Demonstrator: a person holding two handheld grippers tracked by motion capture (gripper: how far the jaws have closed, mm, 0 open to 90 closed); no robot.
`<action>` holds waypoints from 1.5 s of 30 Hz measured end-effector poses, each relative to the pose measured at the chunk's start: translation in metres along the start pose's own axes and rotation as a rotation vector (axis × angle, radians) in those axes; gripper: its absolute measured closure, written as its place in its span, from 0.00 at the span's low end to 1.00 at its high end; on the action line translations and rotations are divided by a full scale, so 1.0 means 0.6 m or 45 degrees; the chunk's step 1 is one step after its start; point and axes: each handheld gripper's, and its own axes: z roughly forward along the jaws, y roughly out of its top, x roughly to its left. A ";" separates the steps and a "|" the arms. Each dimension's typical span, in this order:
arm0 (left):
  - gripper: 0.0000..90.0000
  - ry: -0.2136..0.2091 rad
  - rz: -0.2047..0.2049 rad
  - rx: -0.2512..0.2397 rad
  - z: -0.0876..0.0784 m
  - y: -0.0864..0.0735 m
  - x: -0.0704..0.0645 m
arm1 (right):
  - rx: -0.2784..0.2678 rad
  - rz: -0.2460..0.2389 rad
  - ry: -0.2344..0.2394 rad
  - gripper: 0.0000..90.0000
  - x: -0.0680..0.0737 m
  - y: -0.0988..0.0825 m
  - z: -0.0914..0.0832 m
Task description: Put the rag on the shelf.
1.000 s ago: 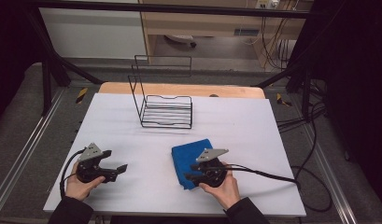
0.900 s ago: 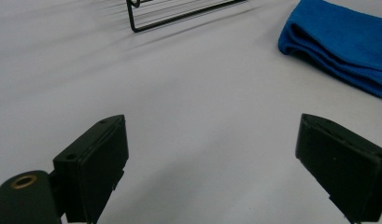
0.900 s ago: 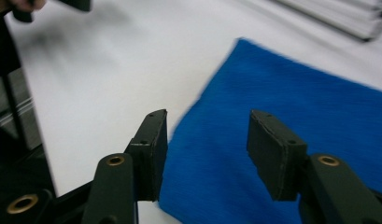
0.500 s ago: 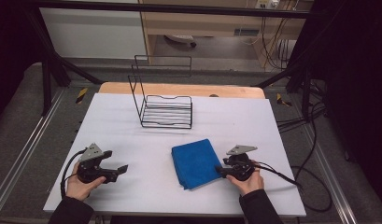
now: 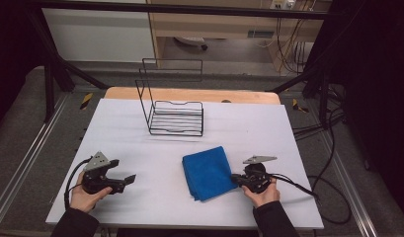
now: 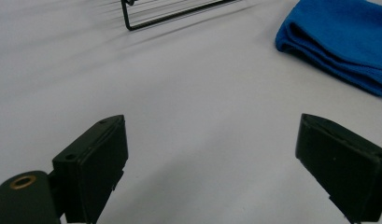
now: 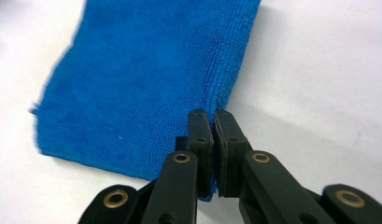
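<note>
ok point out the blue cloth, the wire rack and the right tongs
blue cloth [image 5: 207, 170], high view, middle of its top
wire rack [image 5: 177, 118], high view, slatted base
right tongs [image 7: 212, 122], right gripper view, between the tips

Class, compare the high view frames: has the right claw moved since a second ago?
Yes. The right claw has slid rightward, away from the black wire rack, off the top of the folded blue microfibre cloth to its right edge, its jaws just closing on that edge.

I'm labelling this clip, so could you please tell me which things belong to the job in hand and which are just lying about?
In the job:
- blue cloth, folded on the table
- right gripper, jaws shut on the cloth's edge

Lying about:
- wire rack, standing apart behind the cloth
- left gripper, jaws open over bare table
- cables trailing off the table's right side
</note>
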 end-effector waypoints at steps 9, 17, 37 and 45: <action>0.10 -0.004 0.005 0.010 0.004 0.002 -0.005 | -0.001 0.008 -0.068 0.93 0.013 -0.035 -0.026; 0.08 0.008 0.009 0.025 0.012 0.012 -0.018 | -0.207 -0.151 -0.066 0.53 -0.008 -0.021 -0.036; 0.11 -0.051 0.043 0.085 0.123 0.125 -0.117 | -0.230 -0.214 0.000 0.06 -0.054 -0.005 -0.026; 0.21 -0.020 -0.003 0.164 0.197 0.153 -0.144 | -0.218 -0.213 0.000 0.06 -0.051 -0.009 -0.025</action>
